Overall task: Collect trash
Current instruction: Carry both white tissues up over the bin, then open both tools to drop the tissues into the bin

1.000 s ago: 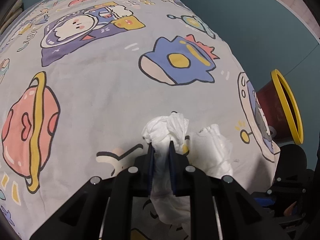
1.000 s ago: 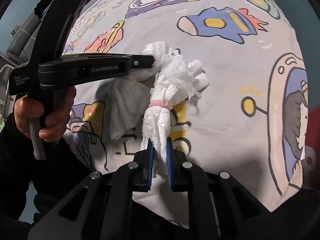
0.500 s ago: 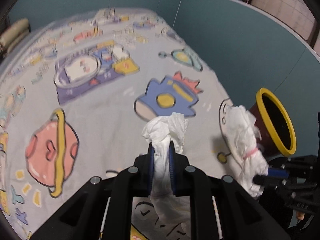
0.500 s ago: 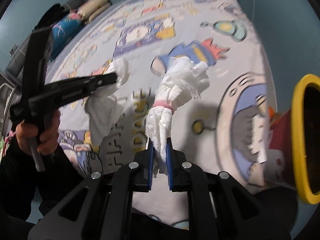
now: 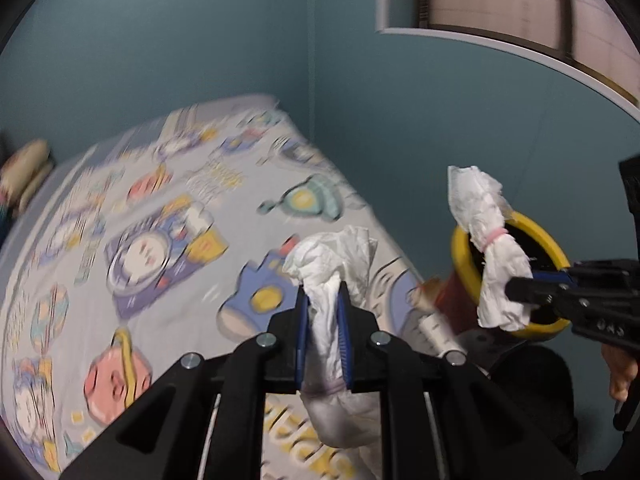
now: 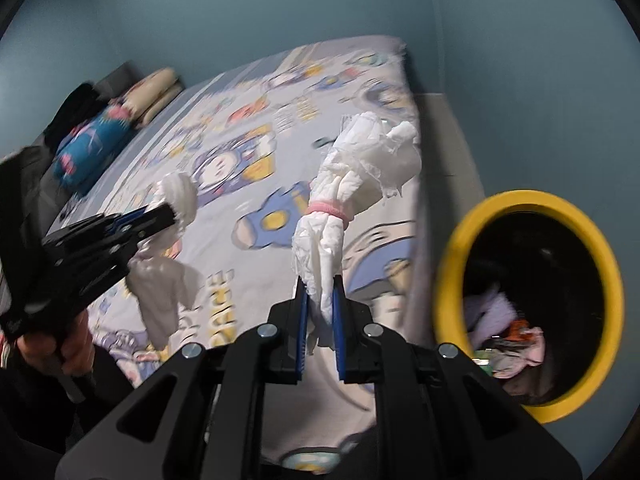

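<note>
the bin (image 6: 452, 276) sits at the right edge of the right wrist view, tipped so its mouth faces the camera: a yellow rim around a dark inside. low in that mouth lies a heap of crumpled things (image 6: 508, 336), pale lilac, pink and a bit of orange; what each one is cannot be told. in the left wrist view the same bin (image 5: 460, 256) shows at centre right, its reddish side below the yellow rim, just past the edge of the bed.

the right tongs (image 6: 319, 320), at lower centre of their own frame, are clamped narrow on the bottom of a tissue wad (image 6: 352, 184) that stands up from them, cinched at the middle by a pink band (image 6: 329, 210). in the left wrist view this wad (image 5: 488, 248) hangs in front of the bin's mouth, with the right tongs (image 5: 520, 286) reaching in from the right edge.

the left tongs (image 5: 322, 320) are pinched on a second wad (image 5: 336, 264), which bunches above the blue pads and sags below them. in the right wrist view that wad (image 6: 168, 240) is at centre left, held over the bed.

the bed (image 6: 248, 152) fills the middle of both frames under a grey sheet with cartoon prints. pillows (image 6: 156, 88) lie at its far upper left end. teal walls (image 5: 160, 40) stand behind.
</note>
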Motion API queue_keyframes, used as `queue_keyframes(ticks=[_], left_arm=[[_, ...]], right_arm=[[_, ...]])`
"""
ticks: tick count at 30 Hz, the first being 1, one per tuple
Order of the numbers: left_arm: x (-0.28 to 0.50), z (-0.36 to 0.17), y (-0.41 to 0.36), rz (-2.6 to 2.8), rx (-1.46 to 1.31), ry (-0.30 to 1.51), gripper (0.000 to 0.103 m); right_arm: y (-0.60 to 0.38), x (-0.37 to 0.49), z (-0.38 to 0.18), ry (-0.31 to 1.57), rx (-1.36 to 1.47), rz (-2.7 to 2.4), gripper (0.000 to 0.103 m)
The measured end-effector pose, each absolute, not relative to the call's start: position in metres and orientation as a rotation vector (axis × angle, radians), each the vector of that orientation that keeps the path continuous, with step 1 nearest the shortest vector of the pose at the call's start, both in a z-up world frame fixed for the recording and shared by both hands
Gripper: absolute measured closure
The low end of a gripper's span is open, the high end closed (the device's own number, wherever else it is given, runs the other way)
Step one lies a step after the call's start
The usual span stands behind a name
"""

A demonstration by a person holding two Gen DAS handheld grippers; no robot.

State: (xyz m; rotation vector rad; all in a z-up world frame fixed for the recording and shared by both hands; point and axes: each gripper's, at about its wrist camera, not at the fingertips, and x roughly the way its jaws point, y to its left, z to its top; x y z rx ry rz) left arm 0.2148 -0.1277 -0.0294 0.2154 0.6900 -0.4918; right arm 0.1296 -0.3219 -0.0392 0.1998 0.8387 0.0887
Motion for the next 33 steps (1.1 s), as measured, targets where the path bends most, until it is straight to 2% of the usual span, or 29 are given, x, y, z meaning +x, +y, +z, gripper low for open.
queue_keyframes(ticks=[7,15,25,27,31,33], left_arm=[[0.223,-0.032,-0.231,-0.640,0.229,0.683,0.091],[0.237,-0.058,-0.328,-0.788,0.213,0.745,0.090],[0.266,-0.100,-0.368,-0.797,0.146,0.899,0.089],[0.266,-0.103,-0.369,-0.790,0.134,0.920,0.085],[0.267,-0.102,-0.368,-0.783,0.118,0.936,0.065],[0.269,-0.101,-0.365,-0.778,0.114,0.932,0.060]], right_arm=[[-0.409,0.118,-0.040,0.807,0.243,-0.118,0.093],[-0.478,0.118,-0.069,0.863,0.278,-0.232,0.093],[-0.502,0.125,-0.094,0.912,0.332,-0.237,0.092],[-0.502,0.127,-0.095,0.912,0.332,-0.238,0.092],[-0.505,0.125,-0.094,0.917,0.338,-0.248,0.091],[-0.505,0.124,-0.094,0.916,0.341,-0.255,0.089]])
